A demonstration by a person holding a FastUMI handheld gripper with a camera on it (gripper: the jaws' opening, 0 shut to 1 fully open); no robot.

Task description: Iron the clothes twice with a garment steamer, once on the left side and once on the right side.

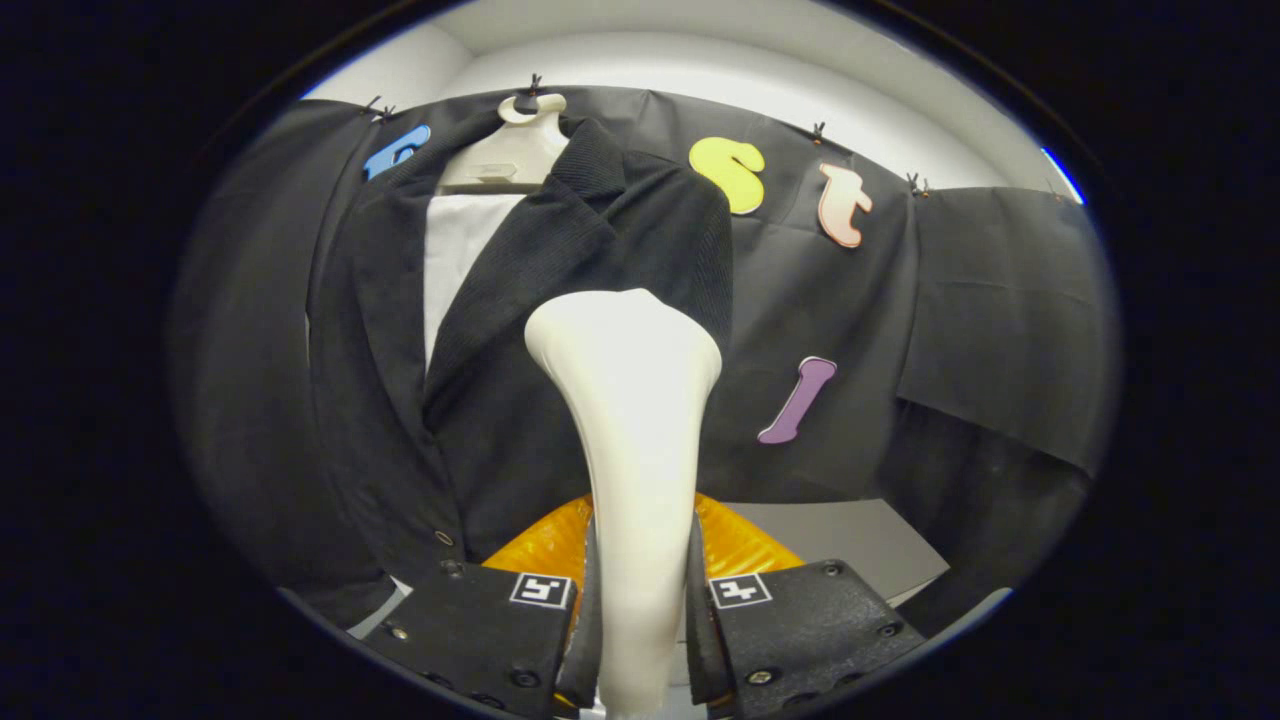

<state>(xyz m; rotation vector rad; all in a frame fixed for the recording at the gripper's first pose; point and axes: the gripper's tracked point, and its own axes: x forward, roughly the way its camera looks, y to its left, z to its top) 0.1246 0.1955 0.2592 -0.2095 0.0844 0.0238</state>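
Observation:
A white garment steamer [630, 440] stands upright between my fingers, its slim handle pinched by both and its wide head rising above them. My gripper [640, 610] is shut on that handle. Just beyond the steamer head hangs a dark jacket [500, 330] over a white shirt [455, 260], on a white hanger [515, 145] against the booth wall. The steamer head sits in front of the jacket's right panel, below the lapel; whether it touches the cloth I cannot tell.
A grey table surface [850, 540] lies beyond the fingers to the right. Something orange and shiny [745, 545] lies low behind the steamer handle. Black cloth [980, 310] drapes the wall to the right of the jacket.

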